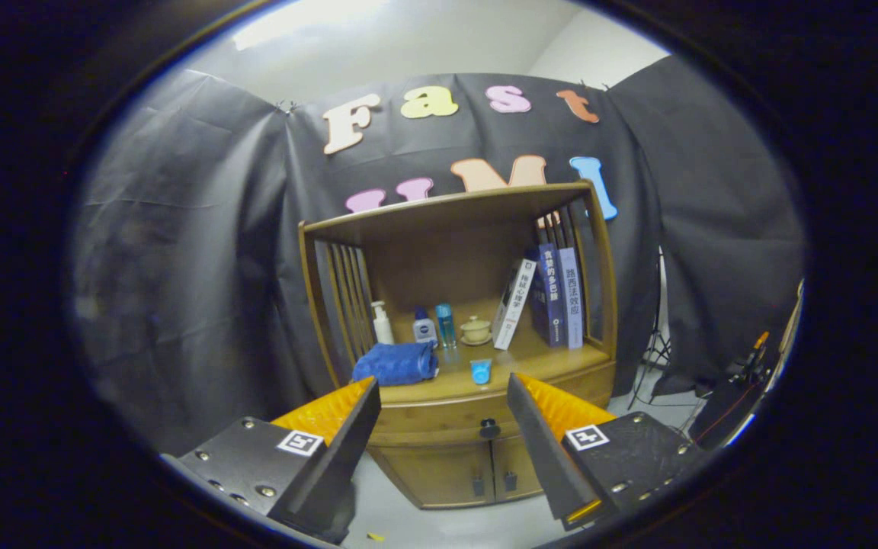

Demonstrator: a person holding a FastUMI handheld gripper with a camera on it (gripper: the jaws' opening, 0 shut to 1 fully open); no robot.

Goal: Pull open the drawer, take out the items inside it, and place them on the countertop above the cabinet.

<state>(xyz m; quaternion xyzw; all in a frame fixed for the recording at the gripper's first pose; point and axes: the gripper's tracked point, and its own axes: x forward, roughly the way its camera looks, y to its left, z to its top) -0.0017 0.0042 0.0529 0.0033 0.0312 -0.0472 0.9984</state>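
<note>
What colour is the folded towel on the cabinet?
Blue. The towel shows best in the gripper view, beyond the open fingers.

Cam rides on the gripper (439,396), looks fwd along its two fingers, spread apart w/ nothing between. Faces the wooden cabinet (458,320) head-on from a bit back, approx level w/ the drawer knob (489,428); whole cabinet fits, shelf to doors, booth wall behind.

gripper (443,396) | jaws spread wide apart | nothing held between them
</note>
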